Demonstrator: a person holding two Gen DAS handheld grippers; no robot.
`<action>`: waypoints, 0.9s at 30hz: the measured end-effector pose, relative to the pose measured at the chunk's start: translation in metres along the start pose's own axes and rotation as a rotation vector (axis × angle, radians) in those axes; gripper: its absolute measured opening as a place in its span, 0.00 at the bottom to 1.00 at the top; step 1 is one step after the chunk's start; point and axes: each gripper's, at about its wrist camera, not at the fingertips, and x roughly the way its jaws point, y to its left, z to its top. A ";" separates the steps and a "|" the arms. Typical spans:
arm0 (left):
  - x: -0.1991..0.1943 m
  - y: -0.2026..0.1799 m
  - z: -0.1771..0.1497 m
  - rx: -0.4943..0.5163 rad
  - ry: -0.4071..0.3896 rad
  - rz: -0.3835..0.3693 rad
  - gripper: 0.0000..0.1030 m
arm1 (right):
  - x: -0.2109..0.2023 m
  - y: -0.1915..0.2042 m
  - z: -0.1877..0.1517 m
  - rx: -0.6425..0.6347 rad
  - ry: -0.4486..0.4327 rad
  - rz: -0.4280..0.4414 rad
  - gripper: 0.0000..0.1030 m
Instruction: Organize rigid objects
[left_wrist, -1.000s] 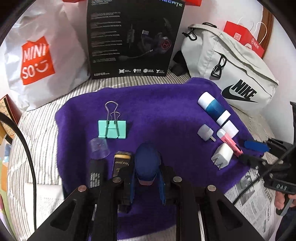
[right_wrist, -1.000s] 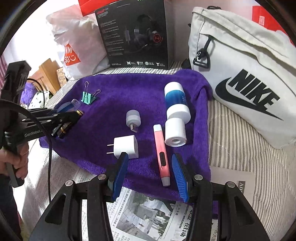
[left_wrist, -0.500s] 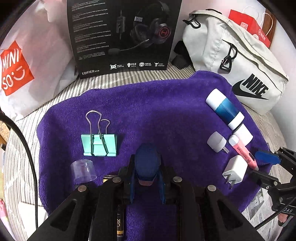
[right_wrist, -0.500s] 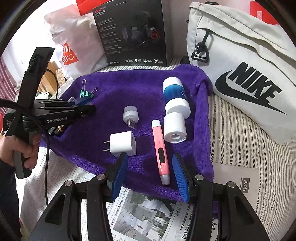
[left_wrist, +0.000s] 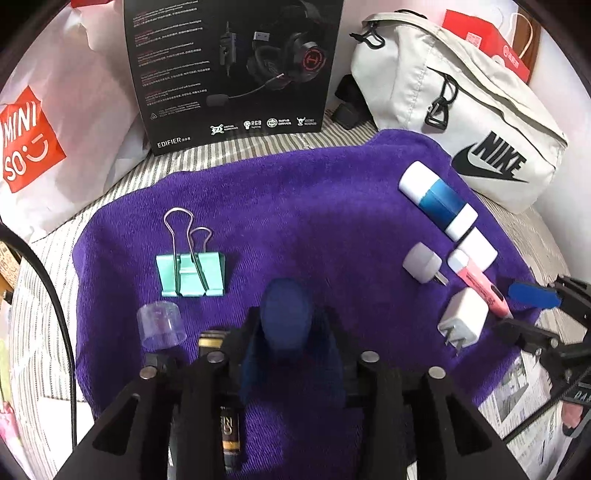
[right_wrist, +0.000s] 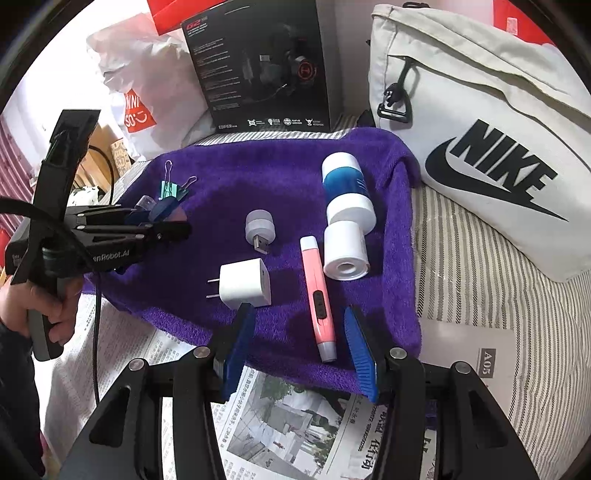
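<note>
1. Black-and-gold tube (left_wrist: 229, 435): I see only part of it; my left gripper (left_wrist: 286, 354) frame covers the rest.
2. Left gripper pads overlap in the left wrist view; I can't judge any gap.
3. Headset box (left_wrist: 236, 70): top cut off, small print unreadable.
4. Person's hand (right_wrist: 44, 299): partly out of frame.

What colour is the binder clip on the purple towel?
Mint green, with silver wire handles. The binder clip shows best in the left wrist view.

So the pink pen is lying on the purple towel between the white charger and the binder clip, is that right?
Not quite: the pink pen lies on the purple towel between the white charger and the white cap, not the binder clip, which sits at the towel's far left. The right wrist view shows it.
</note>
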 end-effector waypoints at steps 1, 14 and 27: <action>-0.001 -0.001 -0.001 0.001 0.002 -0.001 0.38 | -0.002 -0.001 0.000 0.004 0.001 0.000 0.49; -0.041 -0.019 -0.027 -0.009 -0.006 0.030 0.59 | -0.026 0.005 -0.012 0.017 -0.020 -0.021 0.58; -0.120 -0.037 -0.068 -0.056 -0.131 0.134 0.97 | -0.070 0.018 -0.022 0.143 -0.065 -0.019 0.91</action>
